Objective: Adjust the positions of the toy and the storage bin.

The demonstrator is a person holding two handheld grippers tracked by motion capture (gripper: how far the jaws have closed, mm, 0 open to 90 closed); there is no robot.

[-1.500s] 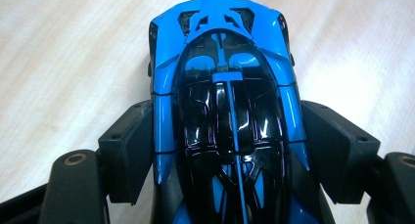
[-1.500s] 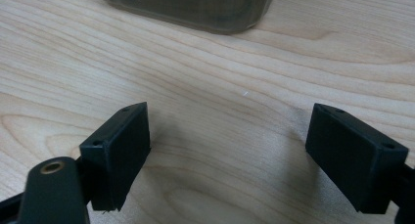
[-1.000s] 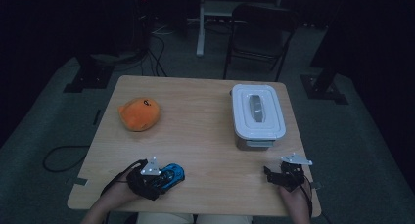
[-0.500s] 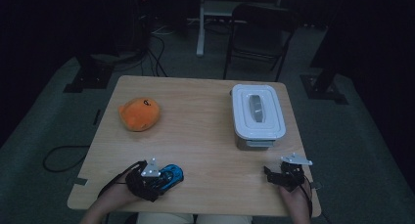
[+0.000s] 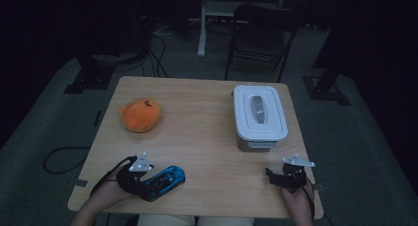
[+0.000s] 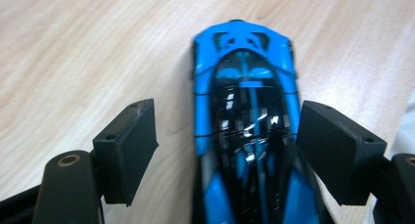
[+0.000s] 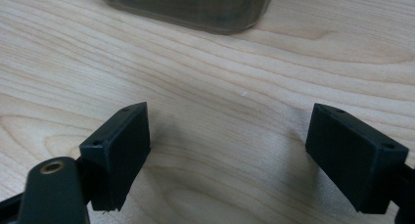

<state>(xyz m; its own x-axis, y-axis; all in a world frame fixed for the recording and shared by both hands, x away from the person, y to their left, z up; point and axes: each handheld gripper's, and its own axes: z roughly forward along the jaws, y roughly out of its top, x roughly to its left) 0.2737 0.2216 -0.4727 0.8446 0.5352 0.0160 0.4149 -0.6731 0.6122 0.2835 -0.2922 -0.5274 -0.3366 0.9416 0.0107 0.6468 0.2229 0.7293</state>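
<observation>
A blue and black toy car [image 5: 170, 177] lies near the table's front left edge. My left gripper [image 5: 155, 181] reaches over it from the left, and the car [image 6: 244, 111] runs between the jaws with its nose pointing away. The jaws stand open: the left pad [image 6: 129, 150] is clearly apart from the car, and the right pad [image 6: 337, 150] sits close beside it. My right gripper [image 5: 278, 175] rests at the front right of the table, open, with bare wood between its pads [image 7: 227, 141].
A white lidded container [image 5: 260, 117] stands at the right of the wooden table [image 5: 197, 132]; its lower wall [image 7: 186, 9] is just ahead of my right gripper. An orange plush toy [image 5: 141, 114] sits at the left. A chair [image 5: 261, 33] stands beyond the far edge.
My left gripper has drawn slightly back to the left and lifted a little; the blue car still lies between its jaws. The right gripper has kept still.
</observation>
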